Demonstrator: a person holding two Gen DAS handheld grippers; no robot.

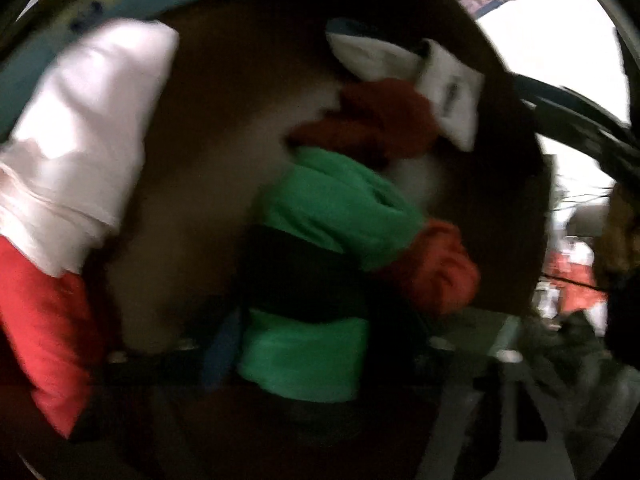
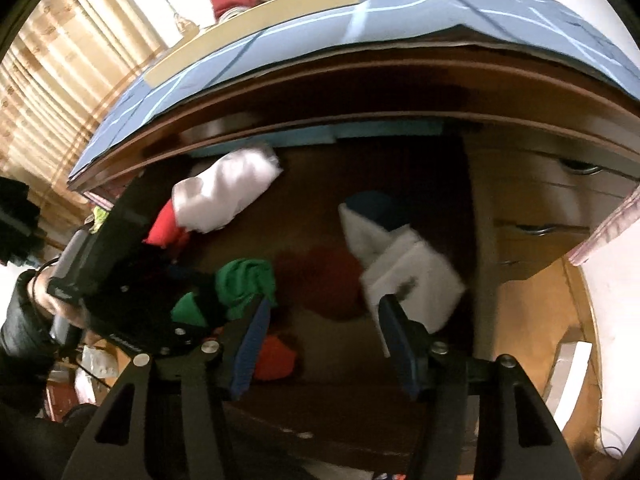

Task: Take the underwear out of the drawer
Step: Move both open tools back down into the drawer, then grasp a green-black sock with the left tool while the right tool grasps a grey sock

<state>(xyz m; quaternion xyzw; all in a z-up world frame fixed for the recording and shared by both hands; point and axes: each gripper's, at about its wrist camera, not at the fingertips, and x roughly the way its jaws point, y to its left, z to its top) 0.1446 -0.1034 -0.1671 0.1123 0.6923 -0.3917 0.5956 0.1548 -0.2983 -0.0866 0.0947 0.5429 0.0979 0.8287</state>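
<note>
roughly two white bundles (image 2: 228, 188), one green (image 2: 246, 284)

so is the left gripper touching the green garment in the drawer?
Touching. In the right wrist view the left gripper sits down in the green garment, with green cloth bunched at its tip. The left wrist view is too blurred to show its fingers.

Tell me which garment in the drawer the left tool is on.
The green garment: the left tool reaches down onto it in the right wrist view. The white folded pieces, dark red one and orange one lie apart, untouched.
</note>
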